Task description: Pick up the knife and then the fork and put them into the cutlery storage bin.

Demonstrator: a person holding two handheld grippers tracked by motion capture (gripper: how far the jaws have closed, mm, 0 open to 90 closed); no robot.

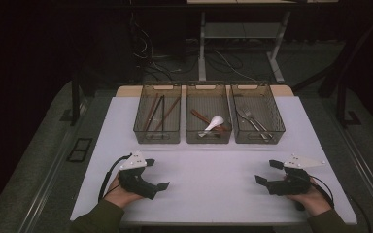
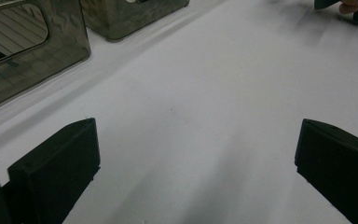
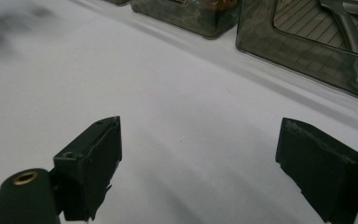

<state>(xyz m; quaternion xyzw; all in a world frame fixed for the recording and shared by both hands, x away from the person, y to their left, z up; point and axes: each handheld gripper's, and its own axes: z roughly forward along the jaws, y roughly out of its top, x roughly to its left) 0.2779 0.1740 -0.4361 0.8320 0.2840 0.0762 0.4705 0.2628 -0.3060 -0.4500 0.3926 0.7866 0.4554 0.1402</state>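
High view: chopsticks (image 1: 154, 114), spoon (image 1: 213, 123), forks (image 1: 251, 120) in separate bins (image 1: 209, 137).

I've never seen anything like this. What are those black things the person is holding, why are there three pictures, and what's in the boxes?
There is no machine arm here: a person holds a hand-worked claw in each hand. The left claw and the right claw both rest low over the white table, each with its two black jaws spread wide and nothing between them.

The high view comes from a fixed camera above the person's side, looking forward and down. The other two come from small cameras riding on each claw, looking out along its jaws.

At the far side stand three see-through smoky bins in a row. The left bin holds chopsticks, the middle bin a white spoon with some brown sticks, and the right bin metal cutlery, a fork among it.
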